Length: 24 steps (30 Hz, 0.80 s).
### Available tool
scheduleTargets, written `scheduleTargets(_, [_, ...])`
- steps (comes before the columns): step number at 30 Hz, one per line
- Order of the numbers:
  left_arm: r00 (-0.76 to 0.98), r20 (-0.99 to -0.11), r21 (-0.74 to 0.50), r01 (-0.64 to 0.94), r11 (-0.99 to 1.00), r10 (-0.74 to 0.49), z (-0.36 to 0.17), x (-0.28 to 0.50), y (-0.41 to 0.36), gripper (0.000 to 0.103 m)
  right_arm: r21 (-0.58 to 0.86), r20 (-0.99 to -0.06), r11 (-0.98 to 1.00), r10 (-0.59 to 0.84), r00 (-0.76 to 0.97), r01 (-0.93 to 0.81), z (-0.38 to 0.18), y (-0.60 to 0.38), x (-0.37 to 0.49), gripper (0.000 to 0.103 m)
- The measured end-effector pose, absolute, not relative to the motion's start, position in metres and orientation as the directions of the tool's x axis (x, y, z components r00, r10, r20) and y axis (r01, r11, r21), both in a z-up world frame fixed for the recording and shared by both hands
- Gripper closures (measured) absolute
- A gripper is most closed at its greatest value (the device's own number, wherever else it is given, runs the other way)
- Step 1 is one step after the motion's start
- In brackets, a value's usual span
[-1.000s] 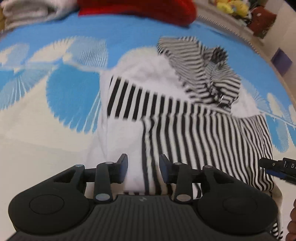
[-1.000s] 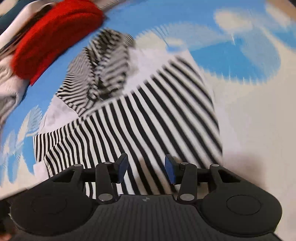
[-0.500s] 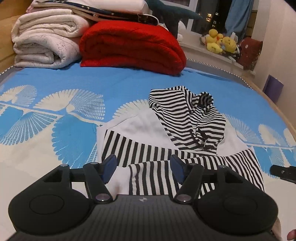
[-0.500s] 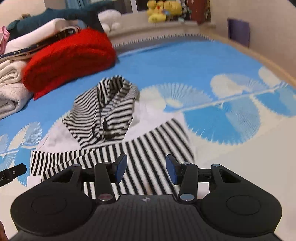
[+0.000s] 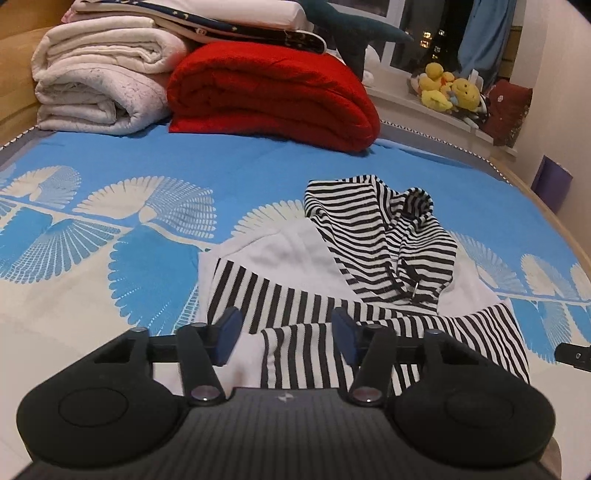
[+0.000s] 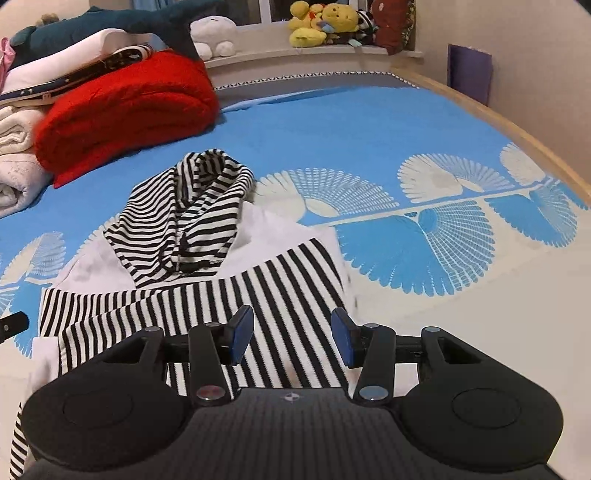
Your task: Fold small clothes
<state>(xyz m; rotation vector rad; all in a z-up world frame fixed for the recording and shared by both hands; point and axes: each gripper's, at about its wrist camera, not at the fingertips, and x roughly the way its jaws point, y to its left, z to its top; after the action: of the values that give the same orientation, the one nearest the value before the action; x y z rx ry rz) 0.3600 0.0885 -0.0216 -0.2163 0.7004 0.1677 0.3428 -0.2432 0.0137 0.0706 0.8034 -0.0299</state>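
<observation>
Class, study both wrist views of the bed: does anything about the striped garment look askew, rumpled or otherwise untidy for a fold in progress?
Yes. The striped hoodie is only partly folded: its hood lies bunched and crumpled rather than flat, and the striped sleeves cross the white body at a slant. Both grippers, left gripper and right gripper, hold nothing.

This was a bedroom in a home. A bed [image 5: 258, 166] filled both views, covered with a blue and cream spread patterned with fan shapes. At its far end lay a folded red blanket [image 5: 273, 92], rolled white quilts [image 5: 99, 88] and a dark plush shark [image 6: 122, 26]. Yellow stuffed toys [image 6: 321, 20] sat on the windowsill [image 6: 295, 55] behind, under a dark window [image 5: 424, 29] with city lights and a blue curtain [image 5: 484, 33].
</observation>
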Motion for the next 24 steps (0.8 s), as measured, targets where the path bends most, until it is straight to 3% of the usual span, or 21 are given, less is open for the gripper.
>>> scheduleTargets(6, [0.754,-0.650,-0.111,-0.214,0.971,0.092,-0.025,0.366,0.088,0.084,0.030,-0.718,0.998,-0.014,0.696,0.052,0.016,-0.252,0.350,0.055])
scheduleTargets(8, [0.762,-0.640,-0.086,-0.201,0.976,0.101,-0.024,0.366,0.087,0.089,0.029,-0.717,0.999,-0.010,0.697,0.044,0.017,-0.255,0.353,0.055])
scheduleTargets(15, [0.778,-0.622,-0.097,-0.189,0.977,0.089,-0.005,0.391,0.104,0.090,0.039,-0.711,0.999,0.003,0.703,0.035,0.023,-0.266,0.367,0.055])
scheduleTargets(24, [0.791,-0.612,-0.123,-0.117,0.986,0.017,0.019,0.532,0.117,0.090,0.026,-0.722,0.999,-0.013,0.692,0.046,0.022,-0.277,0.380,0.055])
